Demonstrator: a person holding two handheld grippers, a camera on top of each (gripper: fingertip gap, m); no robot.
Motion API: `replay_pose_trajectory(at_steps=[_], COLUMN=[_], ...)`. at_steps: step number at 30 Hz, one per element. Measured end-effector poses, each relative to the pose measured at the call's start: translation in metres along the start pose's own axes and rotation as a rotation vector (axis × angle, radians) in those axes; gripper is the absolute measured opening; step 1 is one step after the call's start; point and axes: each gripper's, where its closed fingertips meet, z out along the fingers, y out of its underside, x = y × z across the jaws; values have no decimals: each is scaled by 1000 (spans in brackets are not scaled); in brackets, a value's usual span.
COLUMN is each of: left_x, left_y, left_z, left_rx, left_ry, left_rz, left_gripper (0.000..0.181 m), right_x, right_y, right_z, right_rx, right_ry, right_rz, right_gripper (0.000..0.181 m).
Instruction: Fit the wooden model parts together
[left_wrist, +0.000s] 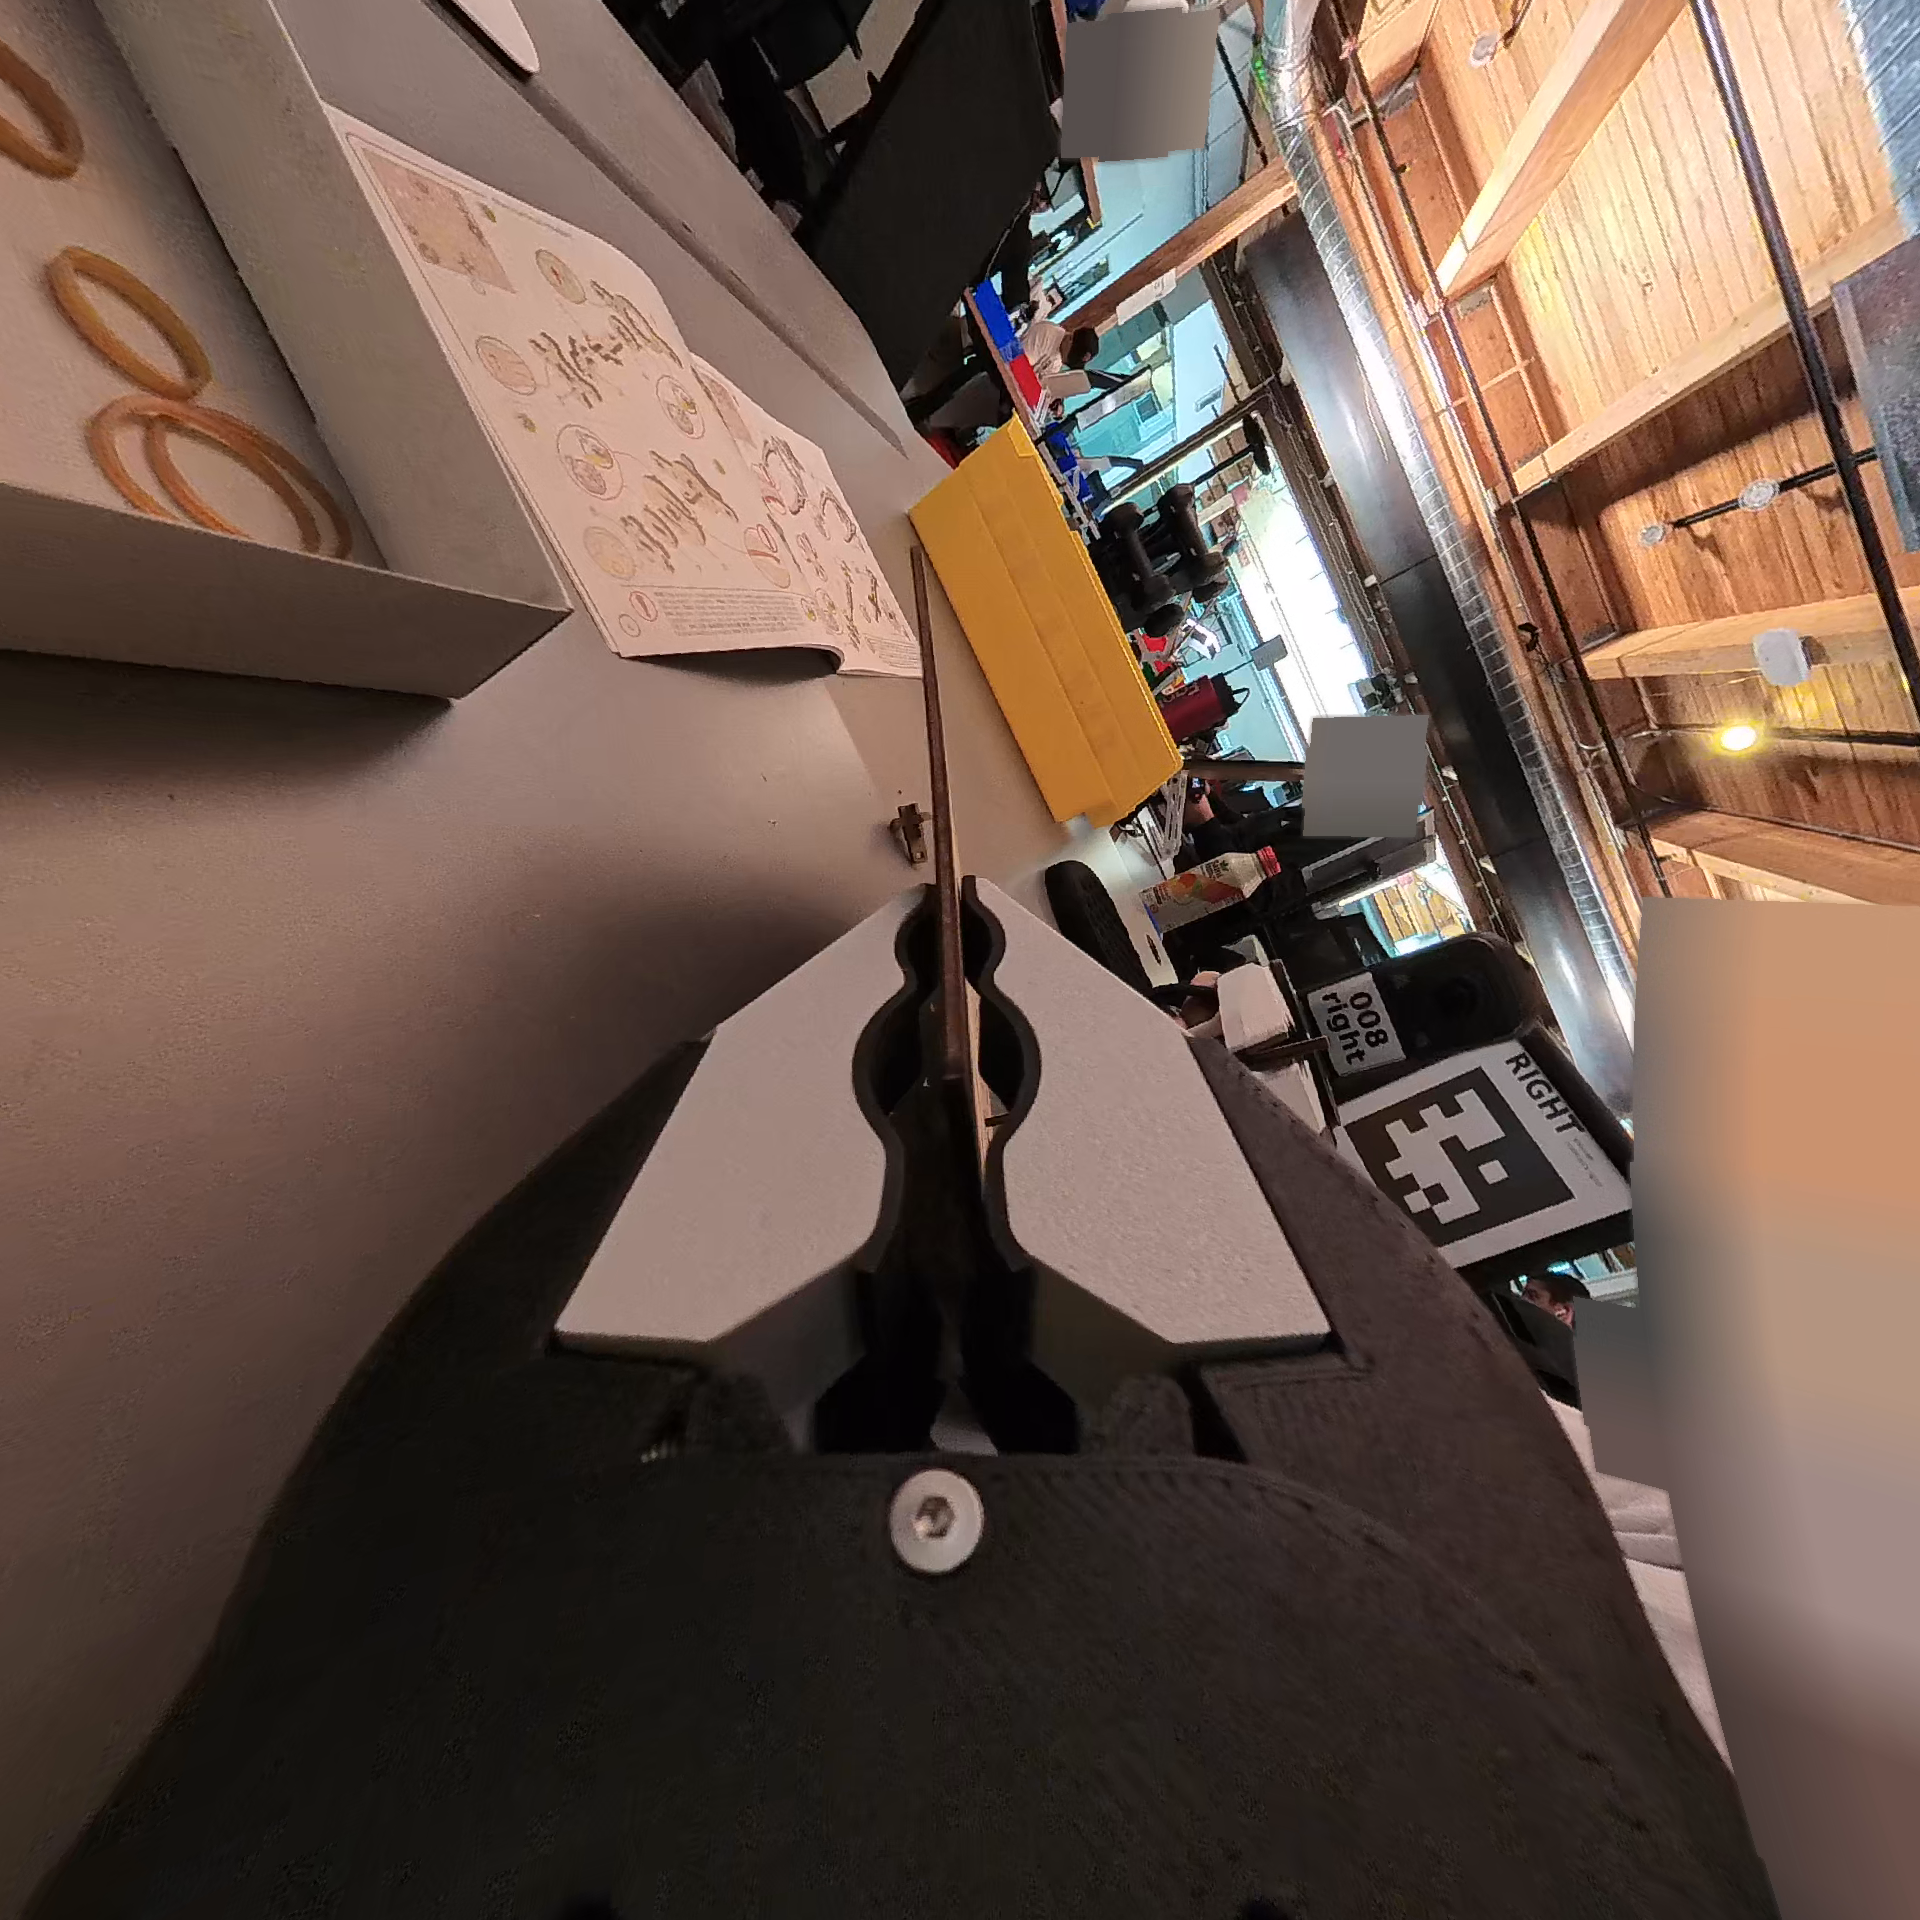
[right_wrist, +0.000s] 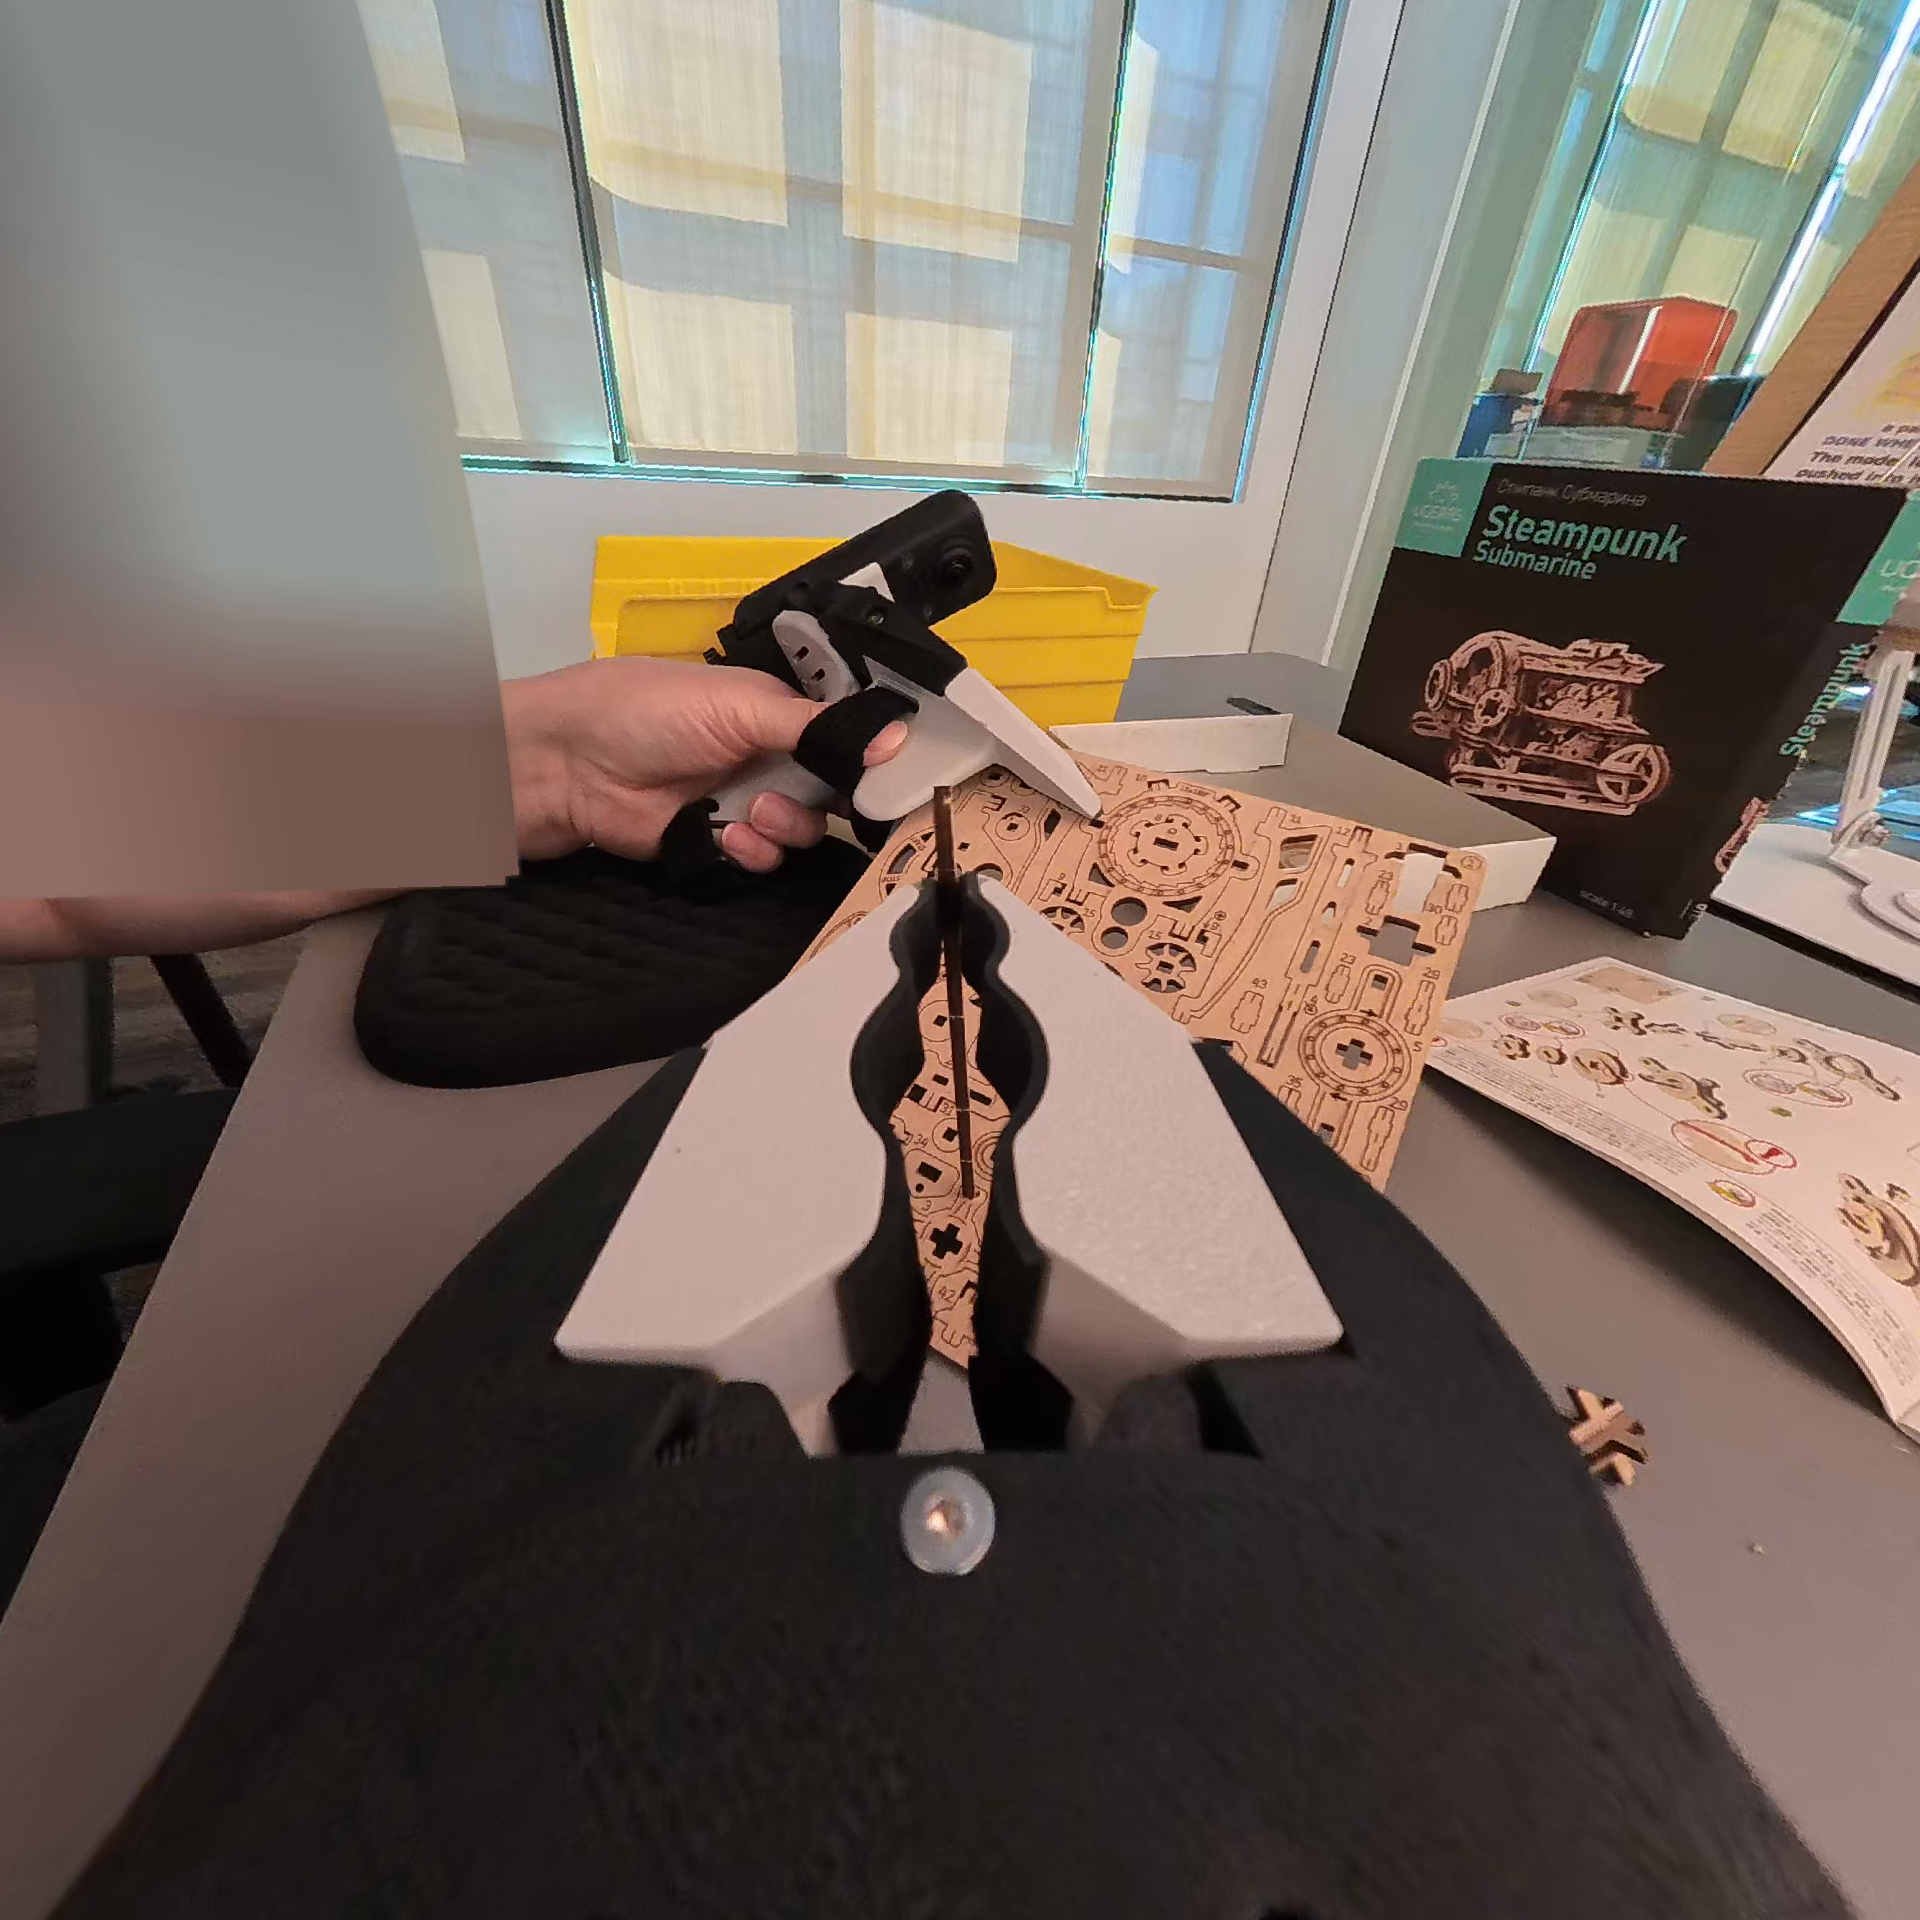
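The left tongs (left_wrist: 945, 894) are pinching the wooden sheet (right_wrist: 1299, 935) edge-on; the right tongs (right_wrist: 948, 883) are squeezing a thin part (right_wrist: 948, 831) at twelve o'clock. Nothing seems joined yet; fitting is remaining.

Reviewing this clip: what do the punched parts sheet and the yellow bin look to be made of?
The parts sheet looks like thin, unfinished laser-cut plywood: pale tan face, dark scorched cut lines, layered edge. The yellow bin looks like moulded plastic: uniform colour, smooth slightly glossy walls, stepped rim.
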Motion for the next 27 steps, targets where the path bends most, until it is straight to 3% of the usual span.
replay_pose_trajectory(at_steps=[19,27], left_x=[-1,-1], left_y=[0,0], left_z=[0,0], left_rx=[-1,-1], left_ry=[3,22], left_rz=[-8,-30], left_gripper=[1,1], right_x=[-1,7], right_y=[2,-19], right_z=[2,-14], right_rx=[-17,102], right_ry=[-4,48], right_rz=[-5,7], right_gripper=[2,3])
